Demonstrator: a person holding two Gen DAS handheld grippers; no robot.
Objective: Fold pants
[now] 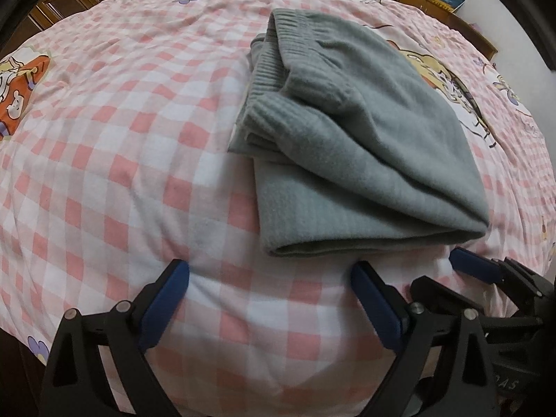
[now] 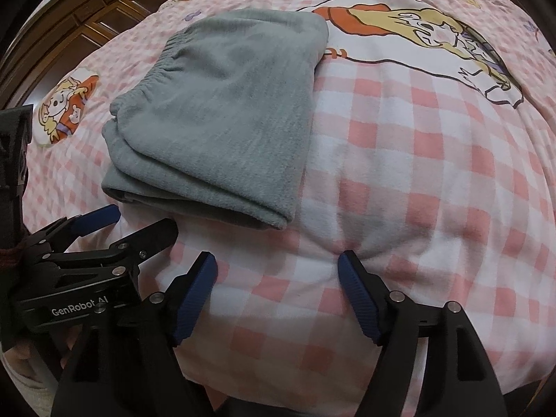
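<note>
Grey fleece pants [image 1: 351, 146] lie folded into a compact stack on the pink checked bedspread [image 1: 114, 146]. The ribbed waistband and cuffs face away to the left; the folded edge faces me. My left gripper [image 1: 271, 271] stands open just in front of that fold, with nothing between its blue pads. In the right wrist view the same pants [image 2: 226, 114] lie at the upper left. My right gripper [image 2: 276, 264] is open over bare bedspread [image 2: 417, 173], a little nearer than the pants' right corner. Each gripper appears at the edge of the other's view.
Cartoon prints decorate the bedspread [image 2: 417, 27]. Dark wooden furniture [image 1: 66, 3] stands beyond the bed's far left edge. A wooden shelf with a blue book [image 1: 448, 0] runs along the far right. A hand in a light sleeve [image 2: 24, 371] shows at the lower left.
</note>
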